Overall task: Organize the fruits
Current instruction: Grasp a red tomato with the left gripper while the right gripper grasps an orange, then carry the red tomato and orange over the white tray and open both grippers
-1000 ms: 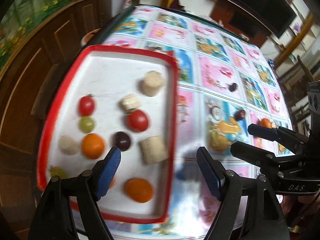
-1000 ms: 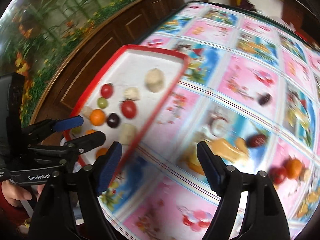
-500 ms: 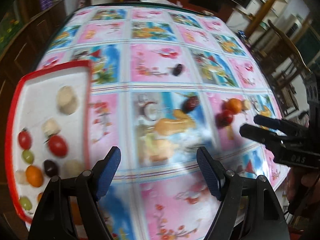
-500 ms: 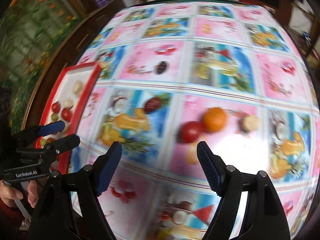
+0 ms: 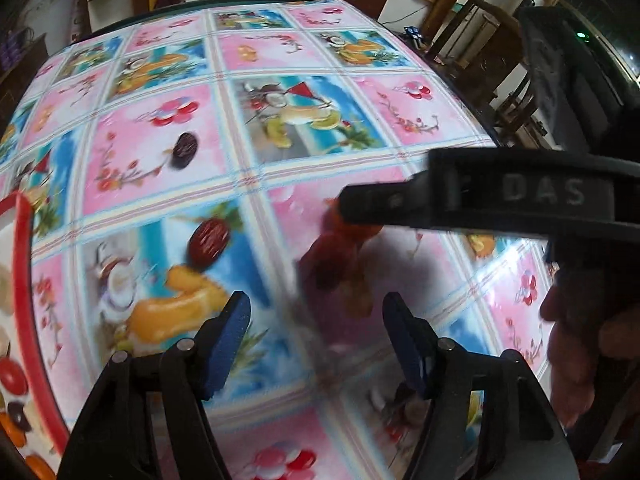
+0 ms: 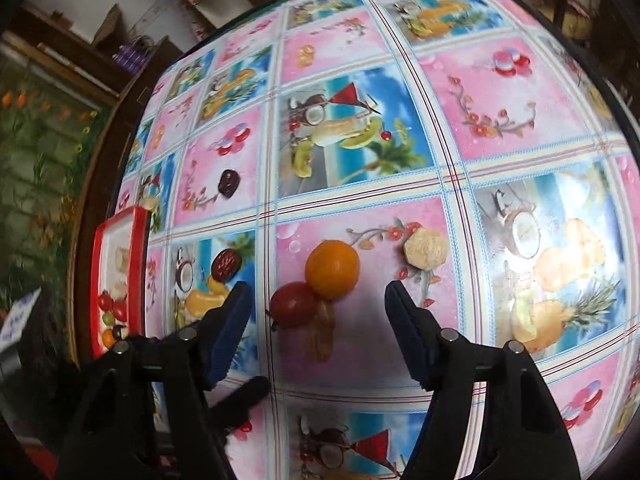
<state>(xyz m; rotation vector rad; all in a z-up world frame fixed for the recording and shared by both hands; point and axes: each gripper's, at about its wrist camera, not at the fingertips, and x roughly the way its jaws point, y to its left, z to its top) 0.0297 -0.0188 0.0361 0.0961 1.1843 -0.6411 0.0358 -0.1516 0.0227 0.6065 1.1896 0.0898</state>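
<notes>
The desk (image 6: 500,92) wears a glossy cloth of pink and blue fruit-print squares. Near its middle an orange (image 6: 332,268) touches a red tomato (image 6: 294,305), with a pale yellowish piece (image 6: 320,336) just beside the tomato and a beige chunk (image 6: 425,249) near the orange. A reddish-brown date (image 6: 226,265) lies between that group and the red-rimmed tray (image 6: 138,264) at the desk's left edge; a darker date (image 6: 228,184) sits nearer the far edge. The tray holds small fruits.

Ahead of the left gripper (image 5: 316,336), the right gripper (image 5: 440,200) half hides a blurred red fruit (image 5: 332,252); the red tray (image 5: 22,264) is cut off leftward
</notes>
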